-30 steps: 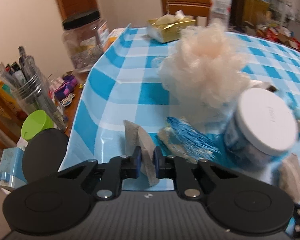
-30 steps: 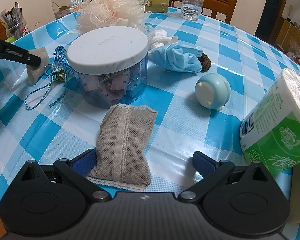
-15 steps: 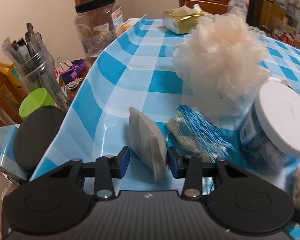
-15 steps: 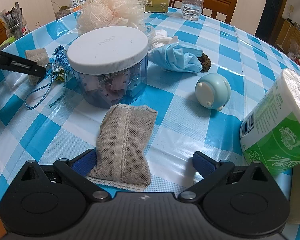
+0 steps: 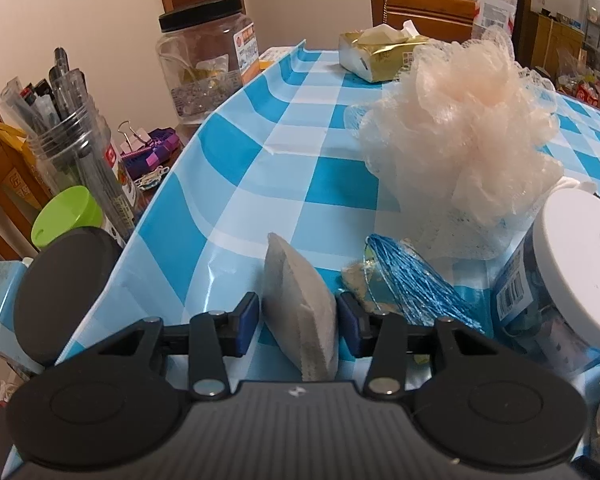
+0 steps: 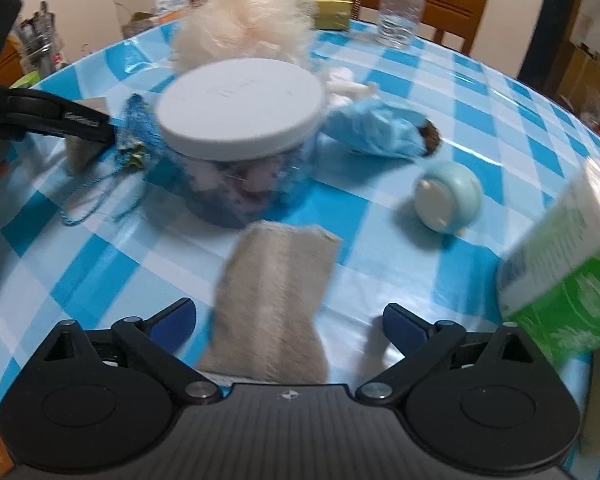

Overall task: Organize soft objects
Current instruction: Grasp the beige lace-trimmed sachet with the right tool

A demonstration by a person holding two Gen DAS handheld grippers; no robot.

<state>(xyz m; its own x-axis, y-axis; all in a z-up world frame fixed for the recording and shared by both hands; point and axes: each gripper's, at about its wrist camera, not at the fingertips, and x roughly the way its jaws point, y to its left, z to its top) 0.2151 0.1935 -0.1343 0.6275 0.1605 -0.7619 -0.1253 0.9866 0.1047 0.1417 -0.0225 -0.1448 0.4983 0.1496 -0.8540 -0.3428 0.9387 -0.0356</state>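
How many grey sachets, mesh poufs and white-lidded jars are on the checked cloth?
Grey sachets: 2 (one between the left claw's pads, one in front of the right claw)
Mesh pouf: 1
White-lidded jar: 1
Total: 4

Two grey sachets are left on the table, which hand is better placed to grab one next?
Right, probably. The right gripper stands wide open with the larger sachet lying flat between its fingers. The left gripper has just been opening around the smaller sachet, apparently letting it go.
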